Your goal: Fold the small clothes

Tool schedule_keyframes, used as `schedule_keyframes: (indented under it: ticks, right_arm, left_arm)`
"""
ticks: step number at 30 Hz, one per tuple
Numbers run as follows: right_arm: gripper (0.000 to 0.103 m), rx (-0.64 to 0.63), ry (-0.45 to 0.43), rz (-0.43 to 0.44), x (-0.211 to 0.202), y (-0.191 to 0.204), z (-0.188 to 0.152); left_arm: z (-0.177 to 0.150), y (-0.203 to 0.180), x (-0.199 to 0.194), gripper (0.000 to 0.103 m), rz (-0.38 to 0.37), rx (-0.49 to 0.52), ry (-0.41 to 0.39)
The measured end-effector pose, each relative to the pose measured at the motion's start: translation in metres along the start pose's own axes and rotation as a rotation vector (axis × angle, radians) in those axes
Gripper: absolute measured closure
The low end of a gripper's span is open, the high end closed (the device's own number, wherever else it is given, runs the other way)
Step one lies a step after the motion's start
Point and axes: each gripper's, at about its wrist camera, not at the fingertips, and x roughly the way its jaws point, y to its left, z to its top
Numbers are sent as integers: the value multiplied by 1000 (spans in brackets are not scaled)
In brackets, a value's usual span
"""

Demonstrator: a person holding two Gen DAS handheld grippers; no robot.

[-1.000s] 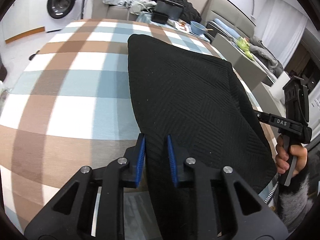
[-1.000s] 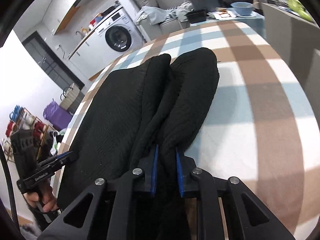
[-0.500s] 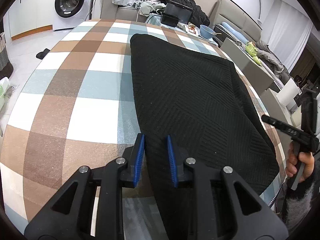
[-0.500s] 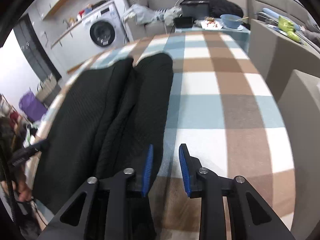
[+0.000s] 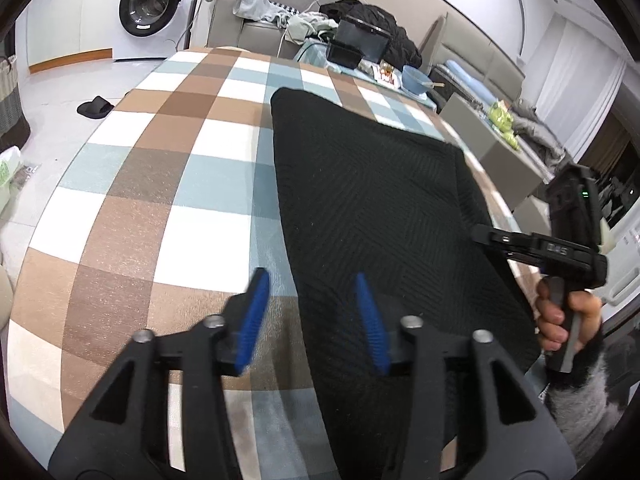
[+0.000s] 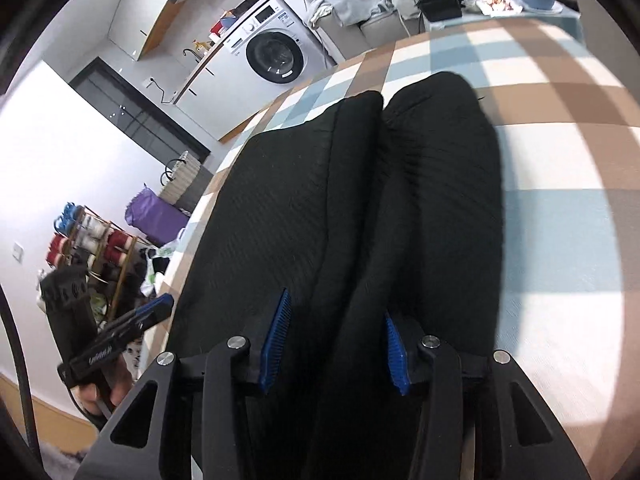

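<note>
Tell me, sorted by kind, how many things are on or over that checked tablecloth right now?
Black knitted garment: 1
Hand-held grippers: 2, the left hand-held gripper and the right hand-held gripper, both with jaws opening, the garment beneath them unpinched
Checked tablecloth: 1
Total: 4

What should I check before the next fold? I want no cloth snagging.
1. Black garment lies flat on checked table: ok.
2. Left hand-held gripper jaws opening, blue pads not pressing the cloth edge between them: ok.
3. Right hand-held gripper jaws opening, pads off the cloth: ok.
4. Folded edges aligned: not ok, two rolls show.
5. Near hem on table: cannot tell.
</note>
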Motion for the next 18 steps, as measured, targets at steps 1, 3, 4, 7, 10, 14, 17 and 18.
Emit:
schedule_keyframes:
  ticks: [1,3,4,7,10,14,17,18]
  right_arm:
    - [61,-6,-1,2,4,2,5]
    - [78,-30,3,-25,9,8,6]
    - [90,-51,8,-47,13,12,7]
    - [95,-140,-72,-65,0,33,6]
    - [95,-202,-183,-53,-34,56,5]
    - [95,-179,-210,-166,-43,45,5]
    - [94,-102,-105,-186,-21,16,7]
    - [93,-83,-73,-190,-17,8,7]
  left_arm:
    - [0,1,-1,56,-5,-4,-1]
    - [1,2,-2,55,-6,-10,2]
    - [0,2,-2,55,-4,-13,4]
    - [0,4,-3,54,-6,-21,6]
    - [0,6,-4,53,-7,-31,2]
    - [-2,5,0,53,-10,-31,19]
    - [-4,2,3,53,-10,-27,30]
    - [-5,0,3,53,-9,-24,31]
